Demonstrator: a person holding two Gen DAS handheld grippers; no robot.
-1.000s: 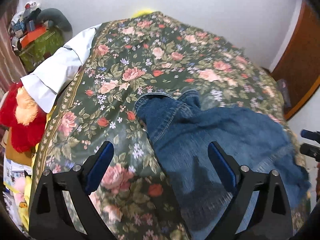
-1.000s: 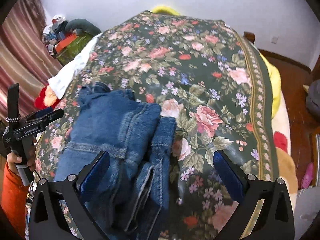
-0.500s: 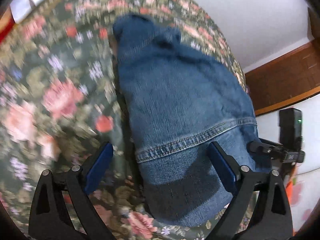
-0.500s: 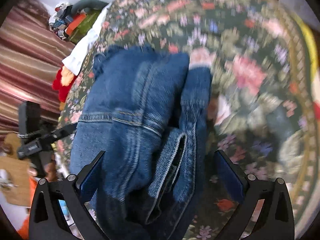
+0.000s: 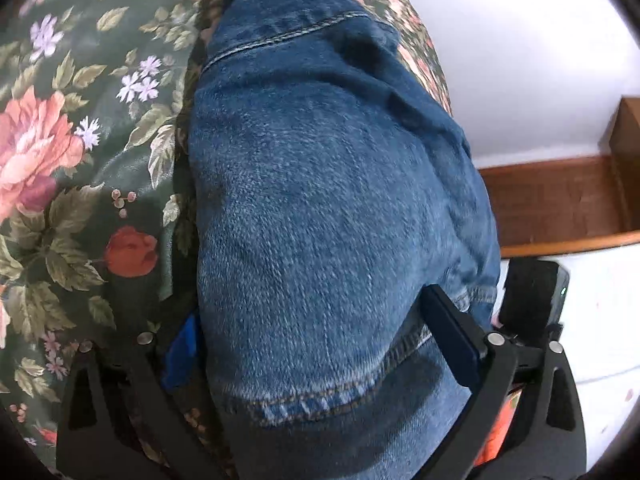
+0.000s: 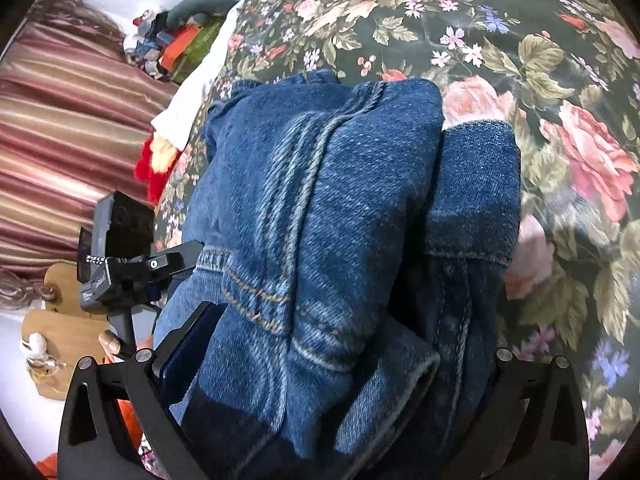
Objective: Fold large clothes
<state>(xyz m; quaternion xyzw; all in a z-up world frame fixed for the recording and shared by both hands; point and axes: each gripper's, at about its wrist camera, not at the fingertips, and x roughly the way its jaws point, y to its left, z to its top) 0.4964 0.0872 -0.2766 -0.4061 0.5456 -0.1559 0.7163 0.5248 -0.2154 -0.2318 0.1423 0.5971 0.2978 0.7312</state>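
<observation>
Blue denim jeans (image 5: 332, 208), folded into a thick bundle, lie on the floral bedspread (image 5: 68, 168). My left gripper (image 5: 320, 344) is open, its jaws wide on either side of the bundle's near end. In the right wrist view the jeans (image 6: 332, 216) show folded layers and seams. My right gripper (image 6: 332, 356) is open and straddles the bundle from the opposite end; its right finger is hidden by denim. The left gripper (image 6: 132, 268) shows at the left of the right wrist view, against the jeans.
The dark floral bedspread (image 6: 540, 60) extends to the right and far side. A white cloth (image 6: 192, 96), a red plush toy (image 6: 156, 160) and clutter (image 6: 176, 44) lie by a striped curtain (image 6: 60, 120). A white wall and wooden furniture (image 5: 560, 208) stand past the bed's edge.
Both grippers have dropped down and moved in close to the folded jeans, from above the bed to straddling the bundle's two ends. Both stay open.
</observation>
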